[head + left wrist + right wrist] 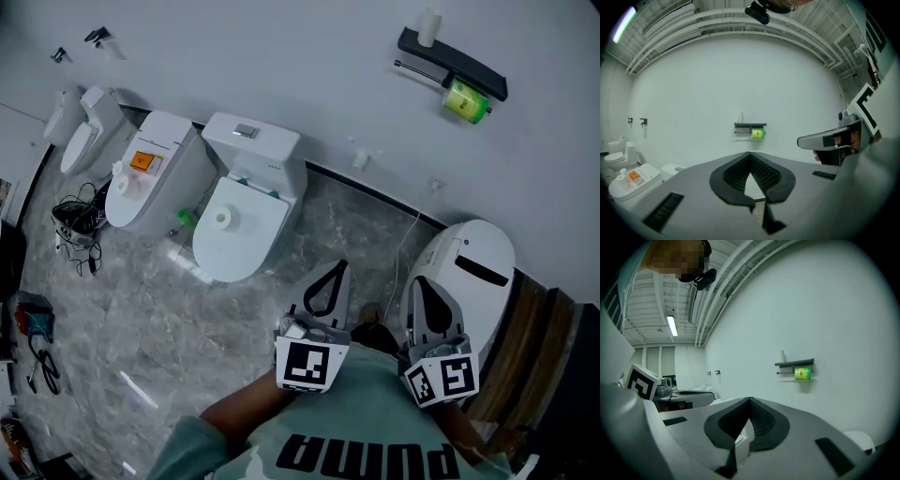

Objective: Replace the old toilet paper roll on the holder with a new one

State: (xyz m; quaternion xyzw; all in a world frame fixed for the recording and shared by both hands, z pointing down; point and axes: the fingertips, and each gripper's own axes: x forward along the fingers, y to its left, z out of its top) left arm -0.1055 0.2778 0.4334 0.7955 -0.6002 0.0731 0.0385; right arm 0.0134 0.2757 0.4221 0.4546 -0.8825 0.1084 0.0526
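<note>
"Two hand-held grippers, both clenched on nothing. The left hand-held gripper (750, 155) and the right hand-held gripper (749, 401) each have their jaws pressed together, well apart from the wall (281, 56)."

"And the roll?"

"The green roll (465, 101) hangs on the bar (419, 72) under the black holder (450, 64). A white roll (429, 27) stands on top (likely the new one). I'd judge both light, soft and easily crushed. Take the green one gently across its outer sides and slide it off along the bar."
</note>
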